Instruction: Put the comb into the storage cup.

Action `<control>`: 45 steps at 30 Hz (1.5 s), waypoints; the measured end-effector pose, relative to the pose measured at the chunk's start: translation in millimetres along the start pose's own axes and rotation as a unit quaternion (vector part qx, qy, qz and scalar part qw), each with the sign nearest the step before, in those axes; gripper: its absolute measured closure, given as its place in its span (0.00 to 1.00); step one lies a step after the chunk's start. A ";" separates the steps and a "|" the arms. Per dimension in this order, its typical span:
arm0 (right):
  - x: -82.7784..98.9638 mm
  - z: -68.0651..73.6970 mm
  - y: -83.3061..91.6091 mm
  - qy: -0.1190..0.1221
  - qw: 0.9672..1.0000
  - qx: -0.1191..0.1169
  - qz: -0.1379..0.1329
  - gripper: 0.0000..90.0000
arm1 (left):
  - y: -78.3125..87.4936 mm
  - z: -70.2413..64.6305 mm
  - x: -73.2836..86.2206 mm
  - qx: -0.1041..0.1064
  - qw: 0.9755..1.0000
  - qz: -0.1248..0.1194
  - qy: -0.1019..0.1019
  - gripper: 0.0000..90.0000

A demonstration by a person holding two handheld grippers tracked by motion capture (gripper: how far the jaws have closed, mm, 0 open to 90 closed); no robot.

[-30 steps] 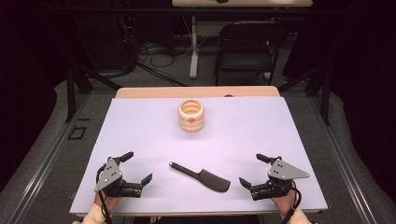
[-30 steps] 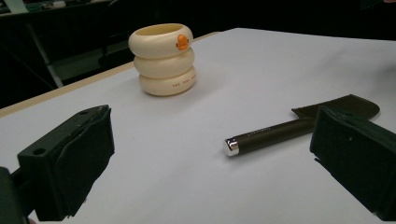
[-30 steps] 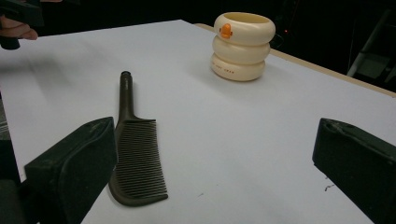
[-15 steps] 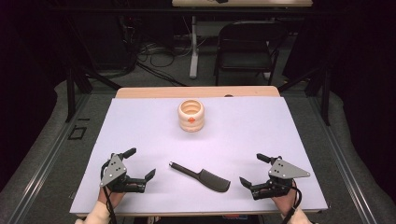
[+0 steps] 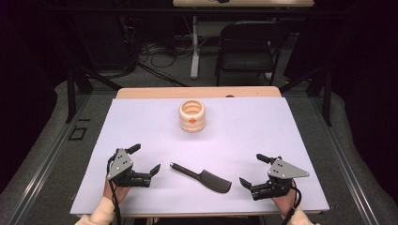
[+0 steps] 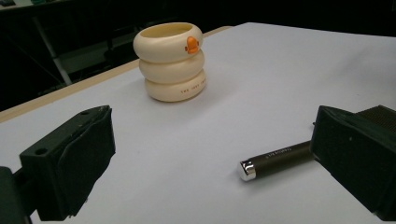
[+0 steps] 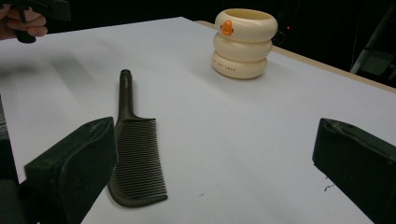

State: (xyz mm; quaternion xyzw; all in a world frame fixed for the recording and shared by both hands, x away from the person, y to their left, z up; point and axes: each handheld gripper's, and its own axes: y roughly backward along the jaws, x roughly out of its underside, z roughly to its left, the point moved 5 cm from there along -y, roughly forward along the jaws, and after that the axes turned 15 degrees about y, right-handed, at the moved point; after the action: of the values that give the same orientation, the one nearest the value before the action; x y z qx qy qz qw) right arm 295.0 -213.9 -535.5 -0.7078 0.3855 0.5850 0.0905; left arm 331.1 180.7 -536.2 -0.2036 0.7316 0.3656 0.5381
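A dark comb [image 5: 202, 176] is lying flat near the front edge of the white table [image 5: 281, 131], between the two grippers, its handle pointing toward the left gripper [image 5: 145, 160]. That gripper is sitting just beside the handle tip with its jaws spread wide, likely lining up to take it, while the right gripper [image 5: 253, 169], equally wide and holding nothing, is waiting on the comb's toothed side. The cream ringed cup [image 5: 192, 115] is standing upright well behind, out of the way.
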 end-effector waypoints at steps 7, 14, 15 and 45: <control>-0.3 -0.1 -0.1 0.002 1.000 -0.001 -0.001 0.00 | -18.6 -1.2 -6.1 -0.003 1.000 0.017 -0.002 0.00; -0.3 0.5 -0.7 0.004 1.000 -0.003 0.001 0.00 | -28.6 -1.6 -9.6 -0.010 0.999 0.033 -0.003 0.00; -0.3 0.7 -0.7 0.003 1.000 -0.003 0.001 0.00 | -30.0 -1.7 -9.8 -0.012 0.999 0.034 -0.001 0.00; 1.1 1.7 -3.3 0.007 1.000 -0.009 0.012 0.00 | -79.9 -17.9 1.8 0.029 0.988 0.149 -0.010 0.69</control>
State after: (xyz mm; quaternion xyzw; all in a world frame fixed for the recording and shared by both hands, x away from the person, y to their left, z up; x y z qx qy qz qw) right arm 295.9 -211.1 -538.1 -0.7078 0.3894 0.5846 0.0747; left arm 374.3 115.5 -560.4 -0.0729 0.7589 0.4221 0.4905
